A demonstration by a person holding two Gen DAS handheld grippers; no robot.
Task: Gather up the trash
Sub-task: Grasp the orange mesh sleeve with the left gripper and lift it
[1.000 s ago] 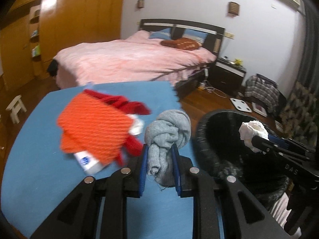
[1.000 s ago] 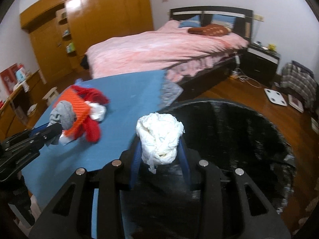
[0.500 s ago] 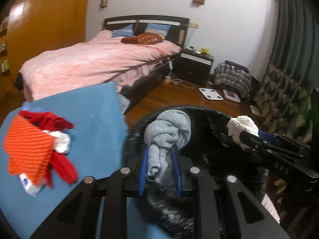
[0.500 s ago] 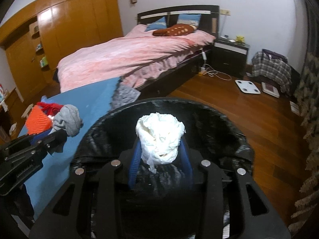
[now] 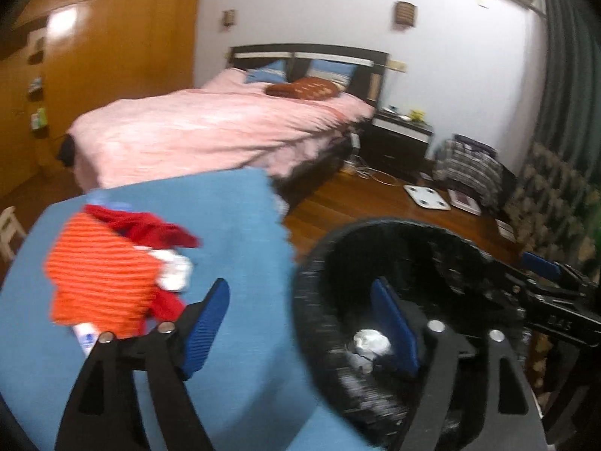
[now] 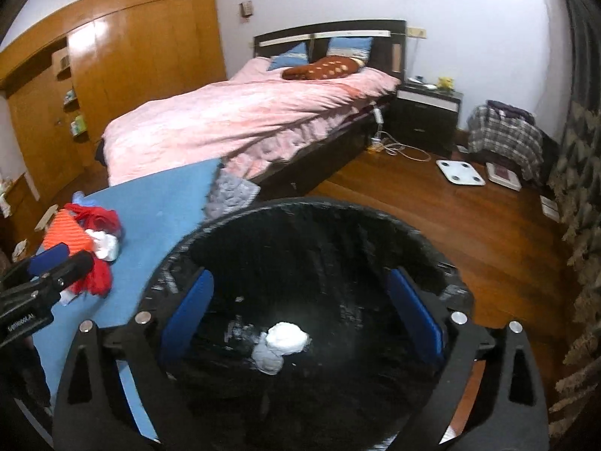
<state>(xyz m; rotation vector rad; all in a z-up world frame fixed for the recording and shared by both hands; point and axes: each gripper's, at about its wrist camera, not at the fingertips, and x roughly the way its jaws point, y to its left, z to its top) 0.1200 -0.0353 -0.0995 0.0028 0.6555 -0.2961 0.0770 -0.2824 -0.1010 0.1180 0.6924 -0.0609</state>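
Trash so far: a white wad [image 6: 287, 337] and a grey wad [image 6: 267, 359] lie touching at the bottom of the black bin [image 6: 443, 263], which stands at the edge of the blue tabletop [image 6: 157, 203]. Two pieces in, then. Left on the tabletop: an orange-and-red heap [image 5: 103, 276] with a white scrap [image 5: 174, 276] in it and a white tube [image 5: 85, 338] poking out underneath. By my reckoning the job is partway done.

Right gripper [image 6: 298, 314]: over the bin mouth, jaws opening, spread wide, nothing between them, touching nothing.

Left gripper [image 5: 300, 323]: straddles the bin rim, one finger over the tabletop, one over the bin. Jaws opening, wide, empty.
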